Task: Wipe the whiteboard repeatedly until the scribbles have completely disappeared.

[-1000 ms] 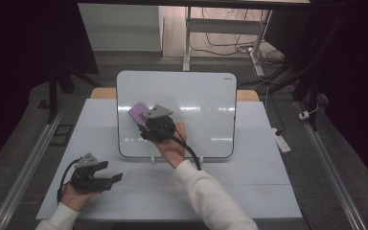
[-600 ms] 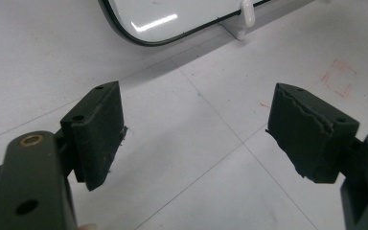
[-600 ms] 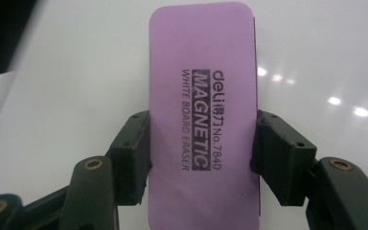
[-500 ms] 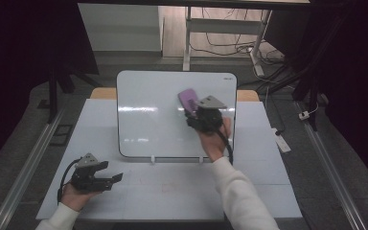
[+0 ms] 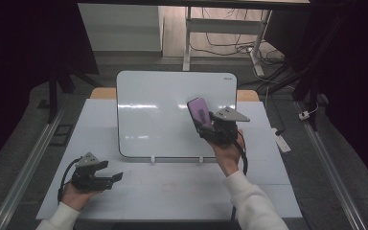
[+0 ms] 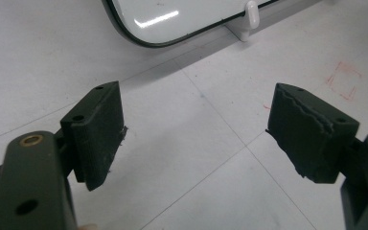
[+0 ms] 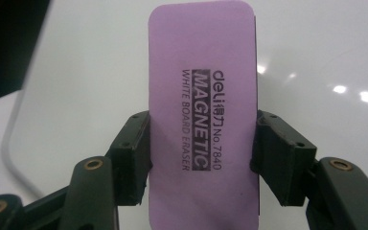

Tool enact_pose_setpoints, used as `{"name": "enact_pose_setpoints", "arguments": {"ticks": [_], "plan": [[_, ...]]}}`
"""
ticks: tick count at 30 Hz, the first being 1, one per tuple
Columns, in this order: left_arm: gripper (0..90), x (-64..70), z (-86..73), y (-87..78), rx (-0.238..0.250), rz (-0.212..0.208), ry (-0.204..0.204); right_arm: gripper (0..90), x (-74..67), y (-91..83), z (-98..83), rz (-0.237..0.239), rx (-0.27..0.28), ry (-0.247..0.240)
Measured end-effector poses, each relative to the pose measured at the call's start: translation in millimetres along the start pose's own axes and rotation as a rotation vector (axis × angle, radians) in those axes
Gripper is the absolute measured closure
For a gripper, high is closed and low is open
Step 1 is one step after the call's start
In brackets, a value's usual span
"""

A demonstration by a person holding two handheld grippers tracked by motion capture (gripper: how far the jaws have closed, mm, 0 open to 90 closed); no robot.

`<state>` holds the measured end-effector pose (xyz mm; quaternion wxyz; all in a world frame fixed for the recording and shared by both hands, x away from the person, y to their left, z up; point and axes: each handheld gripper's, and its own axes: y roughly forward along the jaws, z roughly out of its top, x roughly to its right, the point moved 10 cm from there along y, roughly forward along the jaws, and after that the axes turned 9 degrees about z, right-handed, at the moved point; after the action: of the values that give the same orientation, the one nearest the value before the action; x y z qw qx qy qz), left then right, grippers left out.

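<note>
Right gripper: jaws clamped on the two long edges of the purple eraser. In the right gripper view the eraser stands upright between the pads, printed face toward the camera; I read "MAGNETIC WHITE BOARD ERASER" on it. From the high view I see the eraser held against, or just in front of, the right half of the whiteboard; I cannot tell whether it touches the surface. The grey plate on top of that gripper points to the right, and the right hand grips it from below, cable trailing along the sleeve.

Left gripper: jaws spread wide with nothing between them. It lies low over the white table at the near left, well apart from the board, held in the left hand. In the left gripper view I see bare tabletop between the pads, the lower corner of the whiteboard beyond, one white foot under it, and a faint red square mark on the table to the right.
</note>
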<state>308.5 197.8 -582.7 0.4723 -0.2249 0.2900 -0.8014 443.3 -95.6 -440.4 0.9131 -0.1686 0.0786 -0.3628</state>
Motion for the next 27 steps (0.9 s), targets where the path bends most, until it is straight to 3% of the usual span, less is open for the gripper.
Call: {"name": "enact_pose_setpoints", "arguments": {"ticks": [6,14,20,27], "plan": [[20.9,-0.3,2.7,-2.0,0.014,0.006,-0.003,41.0,-14.2,-8.5,-22.3,0.072,0.008,0.041],[20.9,4.1,18.0,-7.6,0.065,0.020,-0.001,40.9,-24.2,-14.7,-43.7,0.111,0.005,0.045],[21.0,17.1,37.7,-13.9,0.117,0.010,0.007,40.9,-34.5,-10.6,-56.6,0.145,-0.004,0.041],[21.1,39.0,59.3,-11.3,0.138,-0.031,0.025,40.9,-41.3,-7.5,-64.5,0.160,-0.013,0.036]]}}
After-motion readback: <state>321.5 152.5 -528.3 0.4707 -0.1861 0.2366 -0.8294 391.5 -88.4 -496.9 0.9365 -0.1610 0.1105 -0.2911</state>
